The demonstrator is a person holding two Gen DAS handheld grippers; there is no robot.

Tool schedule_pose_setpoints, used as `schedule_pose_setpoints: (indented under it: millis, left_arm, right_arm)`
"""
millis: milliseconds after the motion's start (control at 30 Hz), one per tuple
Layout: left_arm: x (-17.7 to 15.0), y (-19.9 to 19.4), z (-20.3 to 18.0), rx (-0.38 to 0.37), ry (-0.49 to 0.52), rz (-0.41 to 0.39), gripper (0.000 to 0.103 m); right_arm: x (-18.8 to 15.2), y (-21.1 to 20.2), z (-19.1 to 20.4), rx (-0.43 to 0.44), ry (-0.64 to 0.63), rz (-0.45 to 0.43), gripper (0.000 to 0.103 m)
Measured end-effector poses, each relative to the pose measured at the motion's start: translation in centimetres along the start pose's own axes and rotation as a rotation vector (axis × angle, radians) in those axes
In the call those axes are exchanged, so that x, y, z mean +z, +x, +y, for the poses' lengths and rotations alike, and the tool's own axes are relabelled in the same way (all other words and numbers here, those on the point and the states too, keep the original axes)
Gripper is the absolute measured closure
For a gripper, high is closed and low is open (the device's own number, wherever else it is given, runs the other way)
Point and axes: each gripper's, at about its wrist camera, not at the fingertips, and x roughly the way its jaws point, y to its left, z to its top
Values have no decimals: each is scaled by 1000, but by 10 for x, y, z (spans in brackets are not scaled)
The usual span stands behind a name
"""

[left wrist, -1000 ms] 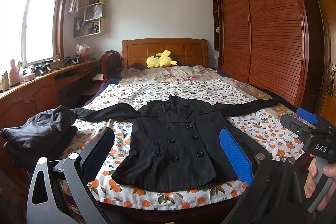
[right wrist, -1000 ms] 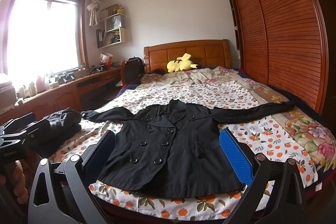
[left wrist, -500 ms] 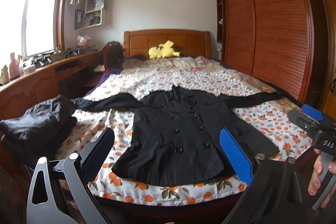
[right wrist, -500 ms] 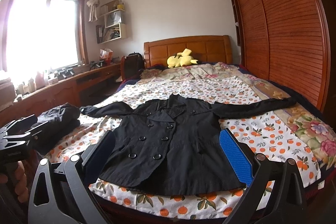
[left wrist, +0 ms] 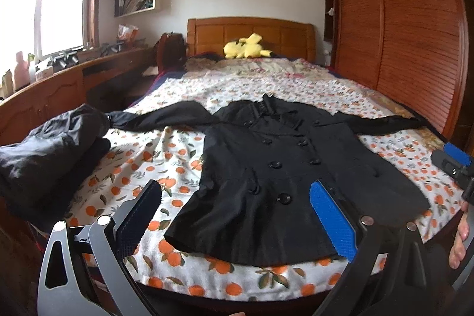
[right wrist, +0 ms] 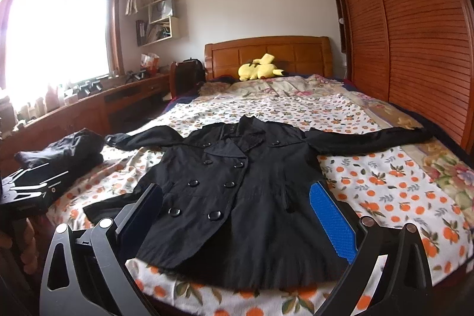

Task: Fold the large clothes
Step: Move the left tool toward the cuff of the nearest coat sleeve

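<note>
You're in a home bedroom. Bed (right wrist: 385, 185) with wooden headboard (right wrist: 266, 55), plush toy (right wrist: 260, 70) far; slatted wardrobe (right wrist: 414, 34) right, window (right wrist: 56, 31) left.

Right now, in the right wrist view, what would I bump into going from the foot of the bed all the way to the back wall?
black coat → orange-print sheet → flowery quilt → yellow plush toy → wooden headboard

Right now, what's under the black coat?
The black coat lies flat on the orange-print sheet, which shows all around it. Whatever is directly beneath is covered.
</note>
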Motion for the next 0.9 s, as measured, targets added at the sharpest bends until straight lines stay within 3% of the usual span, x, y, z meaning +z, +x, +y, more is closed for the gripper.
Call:
schedule_pose_setpoints:
  millis: [567, 900]
  left_arm:
    - [18, 93, 64, 87, -26, 52, 2]
    - [37, 155, 97, 15, -30, 105, 2]
  right_arm:
    - [31, 130, 33, 102, -85, 35, 7]
    - [50, 216, 41, 106, -104, 56, 7]
